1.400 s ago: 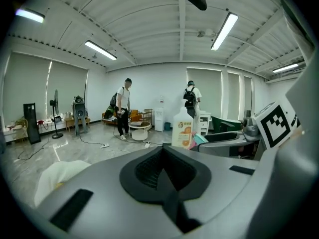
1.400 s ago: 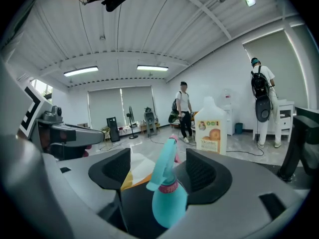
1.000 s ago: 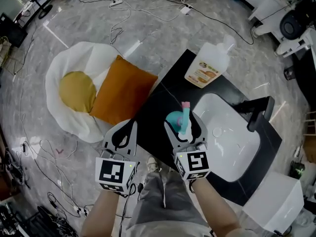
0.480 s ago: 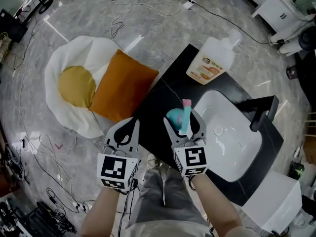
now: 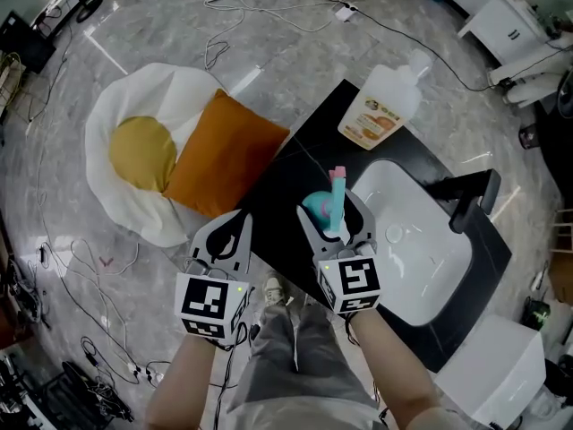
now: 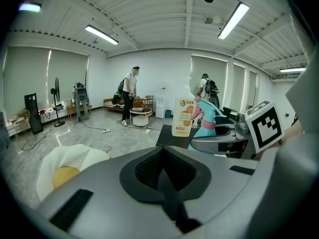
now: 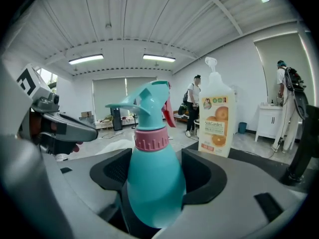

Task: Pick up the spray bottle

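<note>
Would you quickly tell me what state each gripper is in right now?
Left gripper: fingers closed, holding nothing.
Right gripper: fingers wide and closing around the spray bottle, which stands between them, not yet clamped.

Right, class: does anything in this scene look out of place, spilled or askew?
Nothing looks spilled or damaged. The oddities: an orange pillow overlaps a fried-egg cushion on the floor beside the black counter, and loose cables trail across the floor. The soap bottle stands close to the counter's far corner.
</note>
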Demonstrator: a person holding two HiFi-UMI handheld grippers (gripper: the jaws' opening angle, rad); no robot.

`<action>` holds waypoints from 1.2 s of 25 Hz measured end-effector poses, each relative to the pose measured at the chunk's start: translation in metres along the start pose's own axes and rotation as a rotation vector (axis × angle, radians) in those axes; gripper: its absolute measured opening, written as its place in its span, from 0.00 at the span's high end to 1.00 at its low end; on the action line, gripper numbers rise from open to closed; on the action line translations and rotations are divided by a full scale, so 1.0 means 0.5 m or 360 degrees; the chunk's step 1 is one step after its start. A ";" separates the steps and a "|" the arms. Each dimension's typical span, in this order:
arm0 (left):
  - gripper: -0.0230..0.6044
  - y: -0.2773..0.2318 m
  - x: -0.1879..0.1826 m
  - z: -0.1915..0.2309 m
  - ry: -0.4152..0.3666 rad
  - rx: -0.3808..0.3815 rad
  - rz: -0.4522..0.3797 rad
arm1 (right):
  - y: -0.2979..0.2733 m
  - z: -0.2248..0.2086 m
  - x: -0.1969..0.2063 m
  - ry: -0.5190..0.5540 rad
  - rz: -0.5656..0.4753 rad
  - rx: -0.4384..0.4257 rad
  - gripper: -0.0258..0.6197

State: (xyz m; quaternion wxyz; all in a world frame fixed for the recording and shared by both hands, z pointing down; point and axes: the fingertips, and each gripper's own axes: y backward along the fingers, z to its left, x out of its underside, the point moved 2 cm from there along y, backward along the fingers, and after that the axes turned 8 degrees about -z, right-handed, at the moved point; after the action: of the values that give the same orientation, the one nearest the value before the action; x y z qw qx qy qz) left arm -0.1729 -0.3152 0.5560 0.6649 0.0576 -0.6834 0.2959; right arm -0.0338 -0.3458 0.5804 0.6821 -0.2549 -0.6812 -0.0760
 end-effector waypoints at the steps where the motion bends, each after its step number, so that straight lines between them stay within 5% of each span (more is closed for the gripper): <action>1: 0.94 0.005 -0.004 0.000 0.0000 -0.0007 -0.0006 | 0.002 0.001 -0.012 0.0006 -0.0010 -0.0007 0.45; 30: 0.94 0.273 -0.424 -0.058 -0.0247 -0.0104 -0.0502 | 0.280 0.093 -0.598 0.0256 -0.0493 -0.0206 0.45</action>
State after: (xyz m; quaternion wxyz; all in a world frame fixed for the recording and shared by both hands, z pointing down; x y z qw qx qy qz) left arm -0.1889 -0.2566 0.3096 0.6498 0.1653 -0.7244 0.1602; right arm -0.0298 -0.2773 0.2543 0.6967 -0.1835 -0.6491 -0.2440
